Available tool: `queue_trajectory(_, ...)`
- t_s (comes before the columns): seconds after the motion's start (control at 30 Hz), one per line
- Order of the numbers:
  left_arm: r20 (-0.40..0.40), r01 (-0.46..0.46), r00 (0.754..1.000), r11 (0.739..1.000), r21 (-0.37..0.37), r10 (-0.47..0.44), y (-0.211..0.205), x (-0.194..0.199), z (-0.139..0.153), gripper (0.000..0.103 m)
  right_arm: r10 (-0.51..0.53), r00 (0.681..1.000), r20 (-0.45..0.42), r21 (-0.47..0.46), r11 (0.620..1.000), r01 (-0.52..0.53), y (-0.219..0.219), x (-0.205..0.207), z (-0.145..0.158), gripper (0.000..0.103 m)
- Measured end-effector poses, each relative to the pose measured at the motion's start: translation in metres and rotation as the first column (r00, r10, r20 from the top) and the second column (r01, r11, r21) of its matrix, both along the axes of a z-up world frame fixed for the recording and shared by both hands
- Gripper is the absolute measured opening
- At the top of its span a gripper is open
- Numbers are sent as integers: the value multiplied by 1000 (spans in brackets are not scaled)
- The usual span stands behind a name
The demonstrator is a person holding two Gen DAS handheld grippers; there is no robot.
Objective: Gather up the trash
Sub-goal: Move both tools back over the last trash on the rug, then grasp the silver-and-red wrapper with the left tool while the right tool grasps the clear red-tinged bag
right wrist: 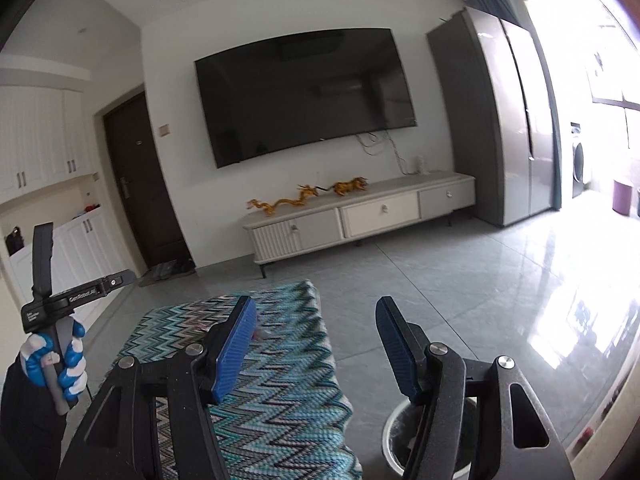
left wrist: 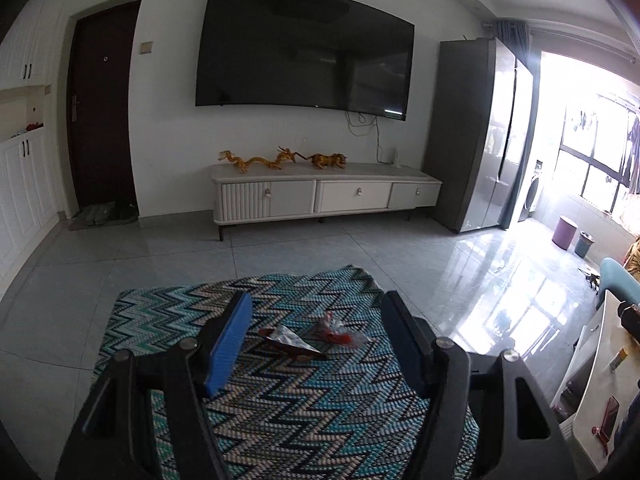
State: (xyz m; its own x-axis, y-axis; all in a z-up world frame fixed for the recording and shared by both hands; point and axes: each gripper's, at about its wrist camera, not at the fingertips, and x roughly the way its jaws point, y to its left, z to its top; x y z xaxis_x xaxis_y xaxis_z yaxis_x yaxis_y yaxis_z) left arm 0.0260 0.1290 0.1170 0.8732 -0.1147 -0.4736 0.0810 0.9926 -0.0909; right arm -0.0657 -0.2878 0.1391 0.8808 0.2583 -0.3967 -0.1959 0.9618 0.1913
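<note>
Looking fwd along your left gripper (left wrist: 316, 344), jaws wide & empty: 2 wrappers on the zigzag rug (left wrist: 280, 412), dead ahead btwn the fingers. Near wrapper (left wrist: 292, 342), long axis L-R, is closest; crumpled wrapper (left wrist: 338, 330) just beyond, right. Left is nearer. Right gripper (right wrist: 316, 350) also wide, empty, above 1 bin (right wrist: 394, 436).

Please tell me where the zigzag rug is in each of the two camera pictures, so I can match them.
Left wrist view: the zigzag rug fills the lower centre, under the open left tool, with two wrappers lying on it.
Right wrist view: the rug lies lower centre-left, mostly under the left finger of the open right tool.
Shared landmark: the wall television above the white cabinet.
</note>
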Motion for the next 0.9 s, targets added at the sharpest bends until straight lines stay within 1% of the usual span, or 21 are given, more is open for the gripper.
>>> queue_trajectory(0.1, 19, -44, 999, 999, 5, 44, 20, 5, 16, 66, 46, 999, 19, -10, 999, -45, 15, 11, 12, 60)
queue_trajectory(0.17, 24, -67, 997, 998, -4, 68, 32, 12, 22, 66, 75, 997, 27, -10, 997, -75, 23, 20, 18, 60)
queue_trajectory(0.27, 13, -88, 996, 996, -25, 88, 43, 28, 23, 66, 119, 992, 35, -15, 993, -118, 39, 43, 21, 60)
queue_trajectory(0.33, -6, -102, 995, 994, -39, 102, 47, 41, 14, 66, 136, 990, 23, -23, 990, -136, 50, 67, 14, 60)
queue_trajectory(0.43, -70, -104, 993, 992, -77, 98, 49, 66, -13, 66, 162, 987, -3, -30, 986, -162, 64, 96, -4, 60)
queue_trajectory(0.57, -187, -92, 980, 991, -102, 72, 41, 103, -67, 67, 193, 978, -81, -35, 980, -196, 87, 140, -45, 60)
queue_trajectory(0.7, -312, -94, 948, 990, -108, 56, 27, 138, -127, 67, 220, 959, -178, -37, 973, -230, 107, 183, -95, 60)
queue_trajectory(0.8, -383, -105, 922, 987, -120, 52, 20, 162, -164, 67, 234, 944, -233, -42, 967, -250, 121, 208, -128, 60)
queue_trajectory(0.9, -423, -118, 904, 986, -116, 58, 14, 178, -190, 67, 253, 926, -279, -40, 961, -275, 135, 229, -152, 60)
